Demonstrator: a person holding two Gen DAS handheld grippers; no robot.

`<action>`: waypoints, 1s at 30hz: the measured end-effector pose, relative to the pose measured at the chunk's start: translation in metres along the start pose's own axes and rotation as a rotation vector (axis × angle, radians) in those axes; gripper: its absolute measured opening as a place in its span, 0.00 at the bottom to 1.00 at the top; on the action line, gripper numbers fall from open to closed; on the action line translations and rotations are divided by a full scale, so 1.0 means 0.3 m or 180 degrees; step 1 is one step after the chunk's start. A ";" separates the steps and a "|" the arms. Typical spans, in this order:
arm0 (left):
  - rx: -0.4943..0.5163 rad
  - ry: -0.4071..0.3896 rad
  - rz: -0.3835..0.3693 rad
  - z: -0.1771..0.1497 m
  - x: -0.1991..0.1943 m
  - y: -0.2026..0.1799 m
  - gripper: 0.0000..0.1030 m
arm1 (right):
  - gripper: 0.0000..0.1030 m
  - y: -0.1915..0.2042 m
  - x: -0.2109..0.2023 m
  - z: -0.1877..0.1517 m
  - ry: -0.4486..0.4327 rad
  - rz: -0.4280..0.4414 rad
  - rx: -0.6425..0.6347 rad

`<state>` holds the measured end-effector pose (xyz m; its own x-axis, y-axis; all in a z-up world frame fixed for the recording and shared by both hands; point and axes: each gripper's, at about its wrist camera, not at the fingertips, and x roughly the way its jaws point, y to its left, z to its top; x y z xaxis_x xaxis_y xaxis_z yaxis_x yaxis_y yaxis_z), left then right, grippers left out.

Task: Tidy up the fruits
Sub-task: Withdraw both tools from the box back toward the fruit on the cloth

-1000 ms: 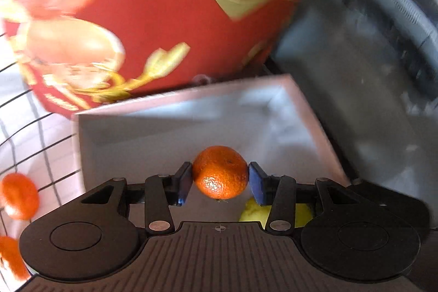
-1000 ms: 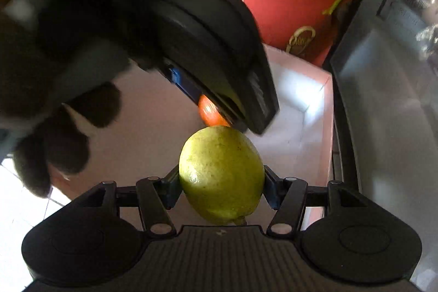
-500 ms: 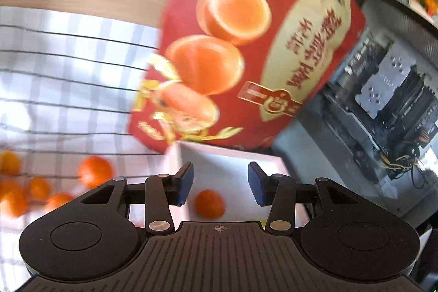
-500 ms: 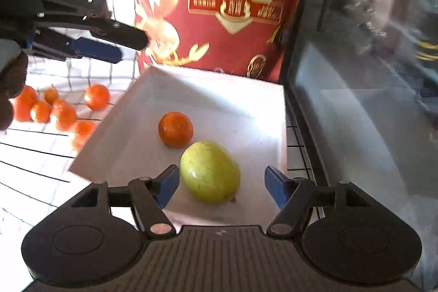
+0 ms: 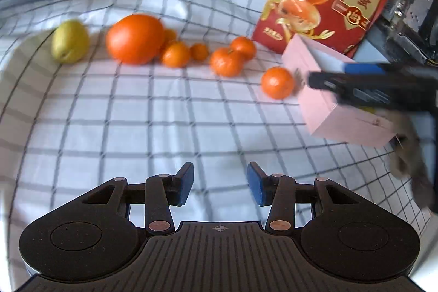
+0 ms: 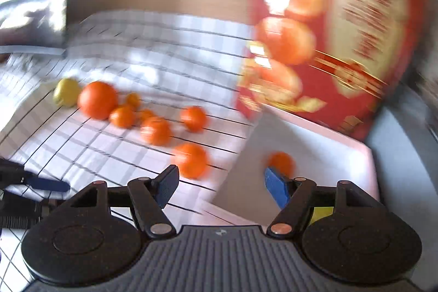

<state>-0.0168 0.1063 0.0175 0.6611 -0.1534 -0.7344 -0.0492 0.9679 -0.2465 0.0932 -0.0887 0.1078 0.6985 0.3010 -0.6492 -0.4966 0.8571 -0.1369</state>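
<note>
Both the left gripper (image 5: 220, 184) and right gripper (image 6: 220, 186) have fingers spread with nothing between them. One tangerine (image 6: 280, 163) lies in the pink box (image 6: 356, 155) at lower right; a yellow-green fruit peeks below. Most tangerines (image 5: 227, 60), a big orange (image 5: 134, 38) and a pear (image 5: 69, 41) wait on the checked cloth (image 5: 137, 127) in the upper left, so sorting looks barely started.
</note>
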 end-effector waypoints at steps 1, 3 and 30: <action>-0.0028 -0.0021 0.0024 -0.009 -0.020 0.015 0.47 | 0.68 0.036 0.028 0.021 0.0054 -0.0018 -0.0050; -0.0047 -0.0074 0.0062 -0.032 -0.066 0.044 0.47 | 0.65 0.082 0.079 0.053 0.0107 -0.0052 -0.0075; -0.0207 -0.0078 0.0144 -0.059 -0.132 0.213 0.47 | 0.24 0.258 0.165 0.038 0.0341 0.0595 0.0344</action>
<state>-0.0593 0.1709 0.0198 0.6751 -0.1043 -0.7303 -0.1273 0.9586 -0.2546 0.0953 -0.0027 0.0737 0.5379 0.4175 -0.7323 -0.5501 0.8321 0.0703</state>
